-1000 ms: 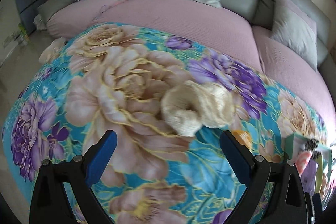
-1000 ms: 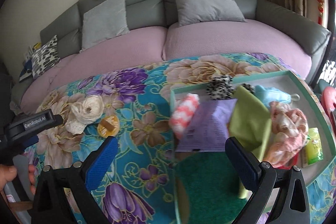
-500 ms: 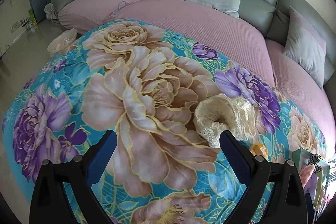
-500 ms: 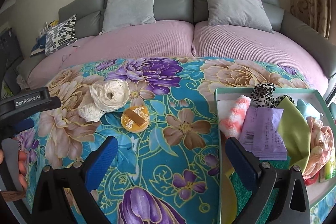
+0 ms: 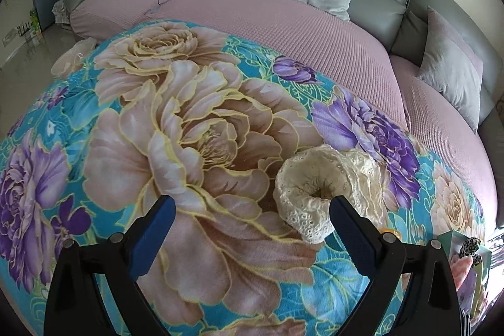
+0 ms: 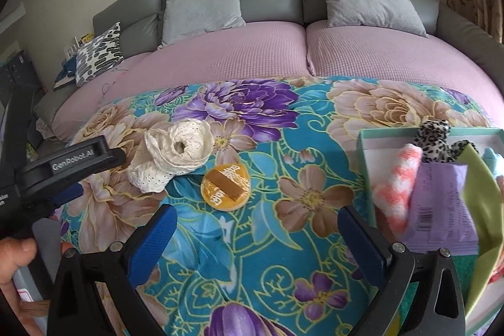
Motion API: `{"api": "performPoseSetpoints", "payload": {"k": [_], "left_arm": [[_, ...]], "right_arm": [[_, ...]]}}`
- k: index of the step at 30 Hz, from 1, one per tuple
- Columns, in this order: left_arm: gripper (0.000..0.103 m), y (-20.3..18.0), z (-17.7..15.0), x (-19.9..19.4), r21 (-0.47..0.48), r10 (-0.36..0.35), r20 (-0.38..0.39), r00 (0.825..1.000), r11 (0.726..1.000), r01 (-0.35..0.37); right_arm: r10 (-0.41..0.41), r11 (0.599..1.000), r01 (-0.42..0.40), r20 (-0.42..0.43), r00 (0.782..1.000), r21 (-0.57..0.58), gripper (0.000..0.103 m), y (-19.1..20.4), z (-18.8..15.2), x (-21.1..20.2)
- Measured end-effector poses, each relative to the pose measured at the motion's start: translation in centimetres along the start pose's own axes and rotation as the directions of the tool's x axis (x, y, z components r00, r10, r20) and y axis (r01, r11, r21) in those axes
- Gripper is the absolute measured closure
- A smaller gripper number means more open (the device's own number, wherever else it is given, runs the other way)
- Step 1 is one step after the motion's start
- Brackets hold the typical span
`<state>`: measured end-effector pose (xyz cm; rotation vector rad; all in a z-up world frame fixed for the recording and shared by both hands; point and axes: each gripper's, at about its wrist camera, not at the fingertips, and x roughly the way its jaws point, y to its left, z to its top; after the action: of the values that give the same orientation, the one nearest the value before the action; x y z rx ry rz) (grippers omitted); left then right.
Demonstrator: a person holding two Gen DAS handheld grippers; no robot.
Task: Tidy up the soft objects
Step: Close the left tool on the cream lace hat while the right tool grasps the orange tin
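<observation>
Several soft things are already sitting in the mint-green open box (image 6: 365, 147) at the right: a pink-and-white fuzzy roll (image 6: 397, 178), a leopard-print scrunchie (image 6: 434, 137) and a lime-green cloth (image 6: 478, 194). Still lying out on the floral turquoise blanket (image 6: 267, 241) are a cream lace fabric roll (image 5: 327, 191) and, just beside it, a round orange disc (image 6: 225, 183). The left gripper (image 5: 252, 225), fingers spread wide and empty, is hovering near the roll. The right gripper (image 6: 256, 229) is likewise gaping, carrying nothing.
</observation>
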<state>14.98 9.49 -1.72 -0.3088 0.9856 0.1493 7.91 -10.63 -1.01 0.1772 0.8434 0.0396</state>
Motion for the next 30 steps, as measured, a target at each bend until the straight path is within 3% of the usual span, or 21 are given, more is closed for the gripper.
{"api": "performPoseSetpoints", "payload": {"k": [4, 9, 20, 23, 26, 30], "left_arm": [[0.005, -0.9, 0.2, 0.7, 0.046, 0.013, -0.004, 1.000, 0.999, -0.013], [0.005, -1.0, 0.5, 1.5, 0.034, -0.010, -0.026, 1.000, 0.999, 0.011], [0.006, -1.7, -0.2, 3.6, 0.045, -0.032, -0.104, 0.994, 0.998, 0.037], [0.020, -1.8, -0.4, 4.0, 0.043, -0.060, -0.128, 0.990, 0.997, 0.066], [0.028, -2.1, -0.6, 4.1, 0.059, -0.065, -0.133, 0.989, 0.996, 0.073], [0.056, -2.3, -0.8, 4.0, 0.055, -0.119, -0.140, 0.983, 0.990, 0.127]], "right_arm": [[0.010, 1.000, -0.011, -0.024, 1.000, -0.015, 0.000, 1.1, 0.3, 1.6], [0.030, 0.999, -0.031, -0.050, 0.998, -0.017, 0.001, 1.6, 0.5, 3.4], [0.050, 0.999, -0.049, -0.084, 0.995, 0.016, 0.023, 1.4, 0.3, 5.7], [0.060, 0.998, -0.059, -0.085, 0.995, 0.010, 0.031, 1.6, 0.3, 5.8], [0.071, 0.997, -0.070, -0.089, 0.994, 0.013, 0.038, 1.6, 0.2, 6.0], [0.096, 0.995, -0.094, -0.089, 0.991, 0.033, 0.054, 1.3, 0.1, 6.0]]}}
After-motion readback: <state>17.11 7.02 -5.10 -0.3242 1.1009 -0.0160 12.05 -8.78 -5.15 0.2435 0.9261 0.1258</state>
